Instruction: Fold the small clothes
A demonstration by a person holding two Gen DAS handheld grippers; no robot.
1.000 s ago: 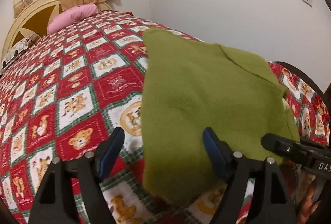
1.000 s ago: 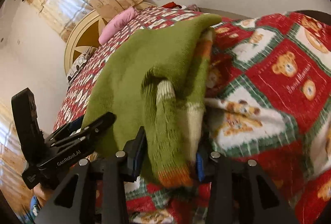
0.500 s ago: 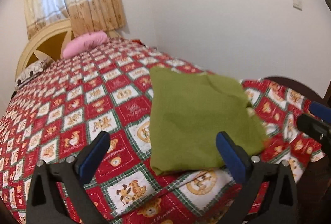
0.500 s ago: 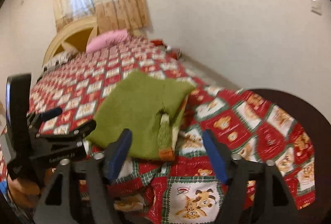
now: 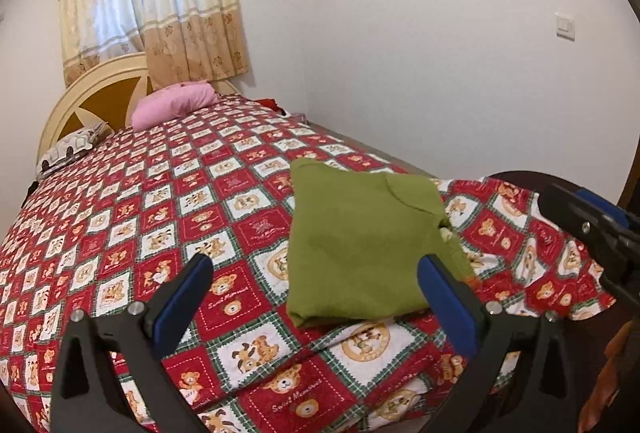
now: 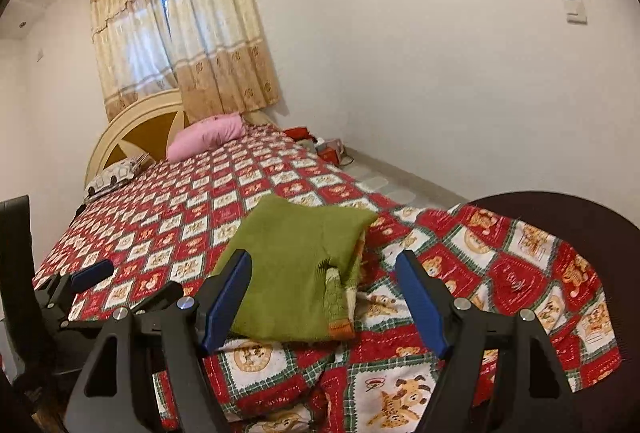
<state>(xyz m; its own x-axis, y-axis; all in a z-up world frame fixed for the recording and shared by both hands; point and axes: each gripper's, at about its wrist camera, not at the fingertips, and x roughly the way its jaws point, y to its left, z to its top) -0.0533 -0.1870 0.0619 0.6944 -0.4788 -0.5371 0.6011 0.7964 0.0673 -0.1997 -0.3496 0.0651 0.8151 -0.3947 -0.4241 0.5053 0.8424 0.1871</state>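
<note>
Sweater is lying folded on the teddy-bear quilt, down toward the foot end from the pink pillow. I'm hovering both grippers, left and right, jaws spread wide, gripping nothing.

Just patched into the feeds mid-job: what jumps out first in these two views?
The folded green sweater lies near the foot of the bed, on a loud red teddy-bear quilt. Both grippers, left and right, hover open and empty before it. A pink pillow sits by the headboard.
</note>
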